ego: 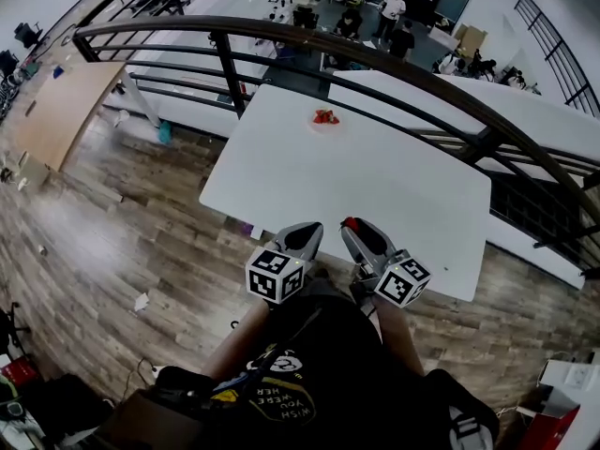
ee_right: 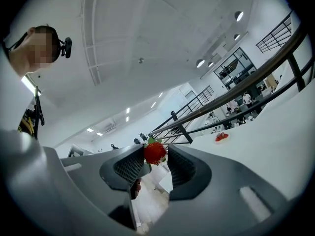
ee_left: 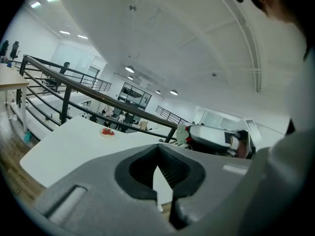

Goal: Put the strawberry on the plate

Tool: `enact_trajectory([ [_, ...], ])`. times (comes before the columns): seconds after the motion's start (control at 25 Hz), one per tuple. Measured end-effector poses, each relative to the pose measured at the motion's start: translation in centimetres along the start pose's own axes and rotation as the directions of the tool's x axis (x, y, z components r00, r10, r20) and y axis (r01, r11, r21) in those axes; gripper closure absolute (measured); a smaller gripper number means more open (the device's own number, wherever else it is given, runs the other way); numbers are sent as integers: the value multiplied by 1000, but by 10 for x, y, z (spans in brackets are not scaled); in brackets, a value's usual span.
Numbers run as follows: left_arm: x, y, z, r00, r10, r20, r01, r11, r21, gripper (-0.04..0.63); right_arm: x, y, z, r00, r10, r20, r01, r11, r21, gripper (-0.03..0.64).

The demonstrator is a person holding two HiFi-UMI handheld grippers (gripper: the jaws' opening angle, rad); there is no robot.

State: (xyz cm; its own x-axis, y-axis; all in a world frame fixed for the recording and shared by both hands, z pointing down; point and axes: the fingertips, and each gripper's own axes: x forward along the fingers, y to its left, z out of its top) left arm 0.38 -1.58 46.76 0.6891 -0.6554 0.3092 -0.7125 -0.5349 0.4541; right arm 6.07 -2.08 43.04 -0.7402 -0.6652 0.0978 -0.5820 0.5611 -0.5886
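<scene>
A red strawberry (ee_right: 154, 152) with a green leaf sits pinched between the tips of my right gripper (ee_right: 156, 157), which is shut on it. From the head view, that gripper (ego: 354, 229) hovers over the near edge of the white table (ego: 375, 186), the strawberry (ego: 350, 221) showing red at its tip. A small plate (ego: 325, 118) with red strawberries on it stands near the table's far edge, and appears as well in the right gripper view (ee_right: 221, 137) and the left gripper view (ee_left: 108, 133). Beside the right one, my left gripper (ego: 306, 236) has its jaws together on nothing (ee_left: 158, 149).
A black metal railing (ego: 394, 64) curves round the table's far side, with a drop to a lower floor behind it. A wooden table (ego: 66, 111) stands at the left on the wood floor (ego: 122, 242). The person's body fills the bottom of the head view.
</scene>
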Motion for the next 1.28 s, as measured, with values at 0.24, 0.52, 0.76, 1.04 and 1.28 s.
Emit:
enact_trajectory([
  [0.24,21,14,13,1000,29,12,-29,999,-30,591,17,-18,15,999,33,-10,-33,999,-6,466],
  [0.52,58,7,33,997,-19,71,19,1000,6,591,15,-52,35,999,38,19,-38,999,7,466],
  [0.76,88,-10,37,995,-53,80,56,998,-33,591,-1,-78,50,998,14,55,-15,1000,23,466],
  [1.04,109,0,46,998,-52,29,52,999,16,591,9,-94,59,998,-22,66,19,999,45,466],
  [1.28,115,29,62,999,-50,-5,50,998,28,591,33,-98,66,996,-47,80,44,998,49,466],
])
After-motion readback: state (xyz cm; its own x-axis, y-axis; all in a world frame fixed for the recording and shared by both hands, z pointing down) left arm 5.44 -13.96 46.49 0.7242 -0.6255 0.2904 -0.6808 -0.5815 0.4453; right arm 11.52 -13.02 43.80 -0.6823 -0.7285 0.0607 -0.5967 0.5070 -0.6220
